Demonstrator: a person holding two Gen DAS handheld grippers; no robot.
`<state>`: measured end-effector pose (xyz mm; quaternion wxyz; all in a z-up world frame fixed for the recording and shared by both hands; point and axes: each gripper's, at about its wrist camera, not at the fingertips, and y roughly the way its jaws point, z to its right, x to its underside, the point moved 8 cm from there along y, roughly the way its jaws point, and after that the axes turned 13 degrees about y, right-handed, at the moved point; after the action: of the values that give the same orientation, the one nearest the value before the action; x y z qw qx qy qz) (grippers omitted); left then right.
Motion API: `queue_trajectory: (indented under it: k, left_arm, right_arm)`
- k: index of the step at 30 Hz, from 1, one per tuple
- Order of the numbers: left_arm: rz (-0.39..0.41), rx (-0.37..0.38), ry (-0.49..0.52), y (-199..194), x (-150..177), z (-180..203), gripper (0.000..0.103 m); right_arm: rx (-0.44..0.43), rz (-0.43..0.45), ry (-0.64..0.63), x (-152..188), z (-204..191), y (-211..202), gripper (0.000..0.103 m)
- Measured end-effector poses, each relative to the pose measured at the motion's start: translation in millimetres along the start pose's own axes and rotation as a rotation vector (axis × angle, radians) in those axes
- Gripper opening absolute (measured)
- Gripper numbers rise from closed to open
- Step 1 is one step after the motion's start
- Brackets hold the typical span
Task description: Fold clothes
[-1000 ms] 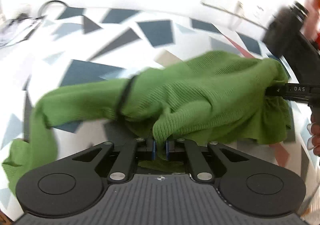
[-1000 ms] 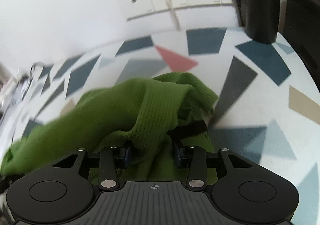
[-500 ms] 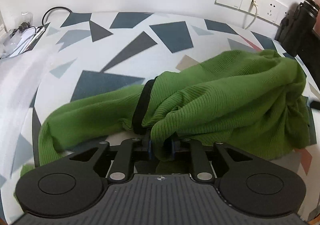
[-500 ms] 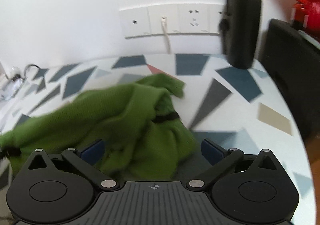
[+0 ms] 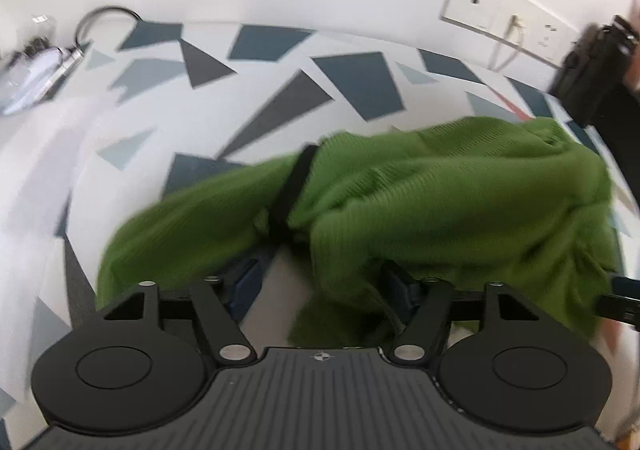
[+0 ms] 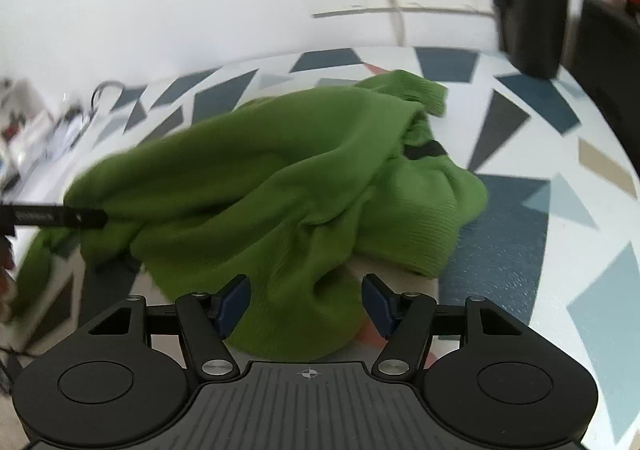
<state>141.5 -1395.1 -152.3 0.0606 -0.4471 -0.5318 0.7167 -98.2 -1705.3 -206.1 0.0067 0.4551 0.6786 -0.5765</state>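
The left gripper (image 5: pixel 320 282) is opening and the right gripper (image 6: pixel 306 304) is closing around the soft, light green sweater (image 6: pixel 280 185), best gripped at a ribbed hem.

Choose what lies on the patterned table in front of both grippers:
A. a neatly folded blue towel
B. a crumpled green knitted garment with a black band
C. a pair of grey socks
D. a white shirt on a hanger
B: a crumpled green knitted garment with a black band lies bunched on the table.
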Motion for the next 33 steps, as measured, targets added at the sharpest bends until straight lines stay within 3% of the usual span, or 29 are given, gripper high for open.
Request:
queue_trajectory:
  k: [1,4,6,8,11,18,24,33]
  left_arm:
    - [-0.004,0.007,0.001,-2,4,0,0.082]
    - [-0.005,-0.016,0.03,-10,14,2,0.09]
    - [-0.017,-0.031,0.042,-12,20,3,0.092]
    - [-0.041,-0.041,0.041,-11,26,4,0.092]
    - [-0.059,-0.051,0.053,-10,33,7,0.094]
    - [-0.109,-0.076,0.092,-5,48,12,0.098]
    - [-0.12,-0.093,0.123,-2,53,16,0.102]
    - [-0.102,-0.099,0.123,-2,53,16,0.103]
  right_arm:
    - [0.011,-0.001,-0.016,2,-3,2,0.058]
    - [0.046,-0.015,-0.023,4,-4,8,0.058]
    - [0.071,-0.03,-0.004,6,-1,14,0.056]
    - [0.083,-0.046,0.017,7,1,19,0.046]
    - [0.091,-0.051,0.023,7,3,22,0.04]
    - [0.135,-0.045,-0.058,12,-5,25,0.042]
    - [0.154,-0.048,-0.104,15,-12,28,0.051]
    - [0.163,-0.077,-0.124,25,-24,34,0.083]
